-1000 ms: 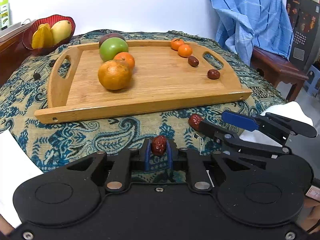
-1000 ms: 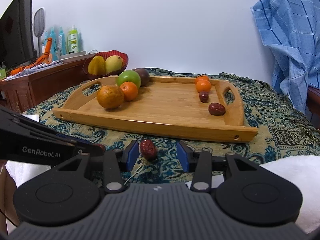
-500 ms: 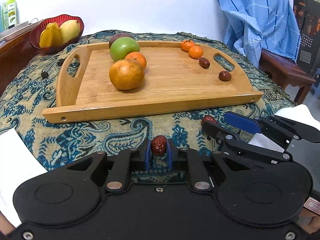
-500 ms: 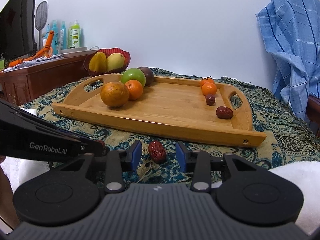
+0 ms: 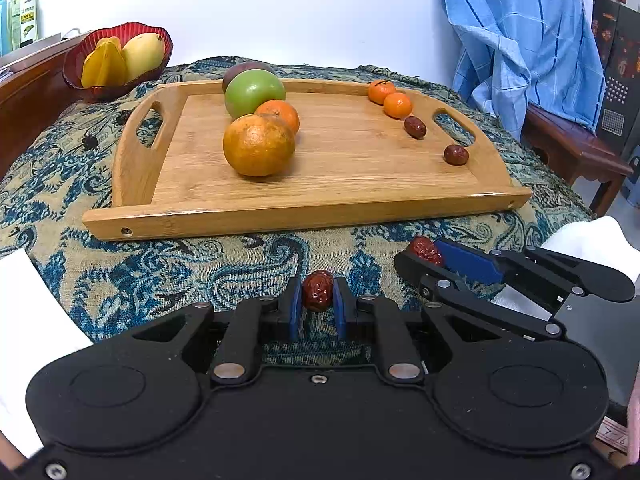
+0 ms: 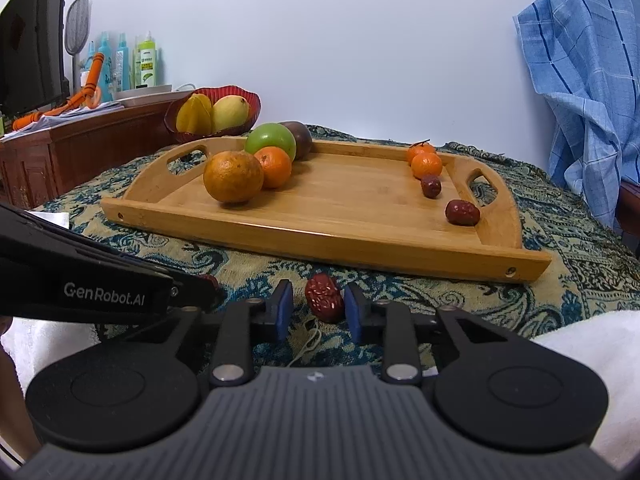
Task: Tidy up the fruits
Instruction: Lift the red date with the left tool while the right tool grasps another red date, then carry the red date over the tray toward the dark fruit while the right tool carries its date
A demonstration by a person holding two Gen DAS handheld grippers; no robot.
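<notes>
Closing in since a second ago, the right gripper (image 6: 315, 306) now brackets, jaws still apart, a loose jujube (image 6: 324, 297) at the desk's near edge, while the left gripper (image 5: 317, 307) stays clamped on its own jujube (image 5: 317, 290), both bound, likely, for the tray (image 5: 304, 216).

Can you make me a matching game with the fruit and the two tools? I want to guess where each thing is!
Things:
1. left tool
2. right tool
3. green apple
4. starfruit

Places or states:
A. in the red bowl
B. on the wooden tray
C. shut on a red date
D. open around another date lying on the cloth

Pairs: 1-C, 2-D, 3-B, 4-A
</notes>
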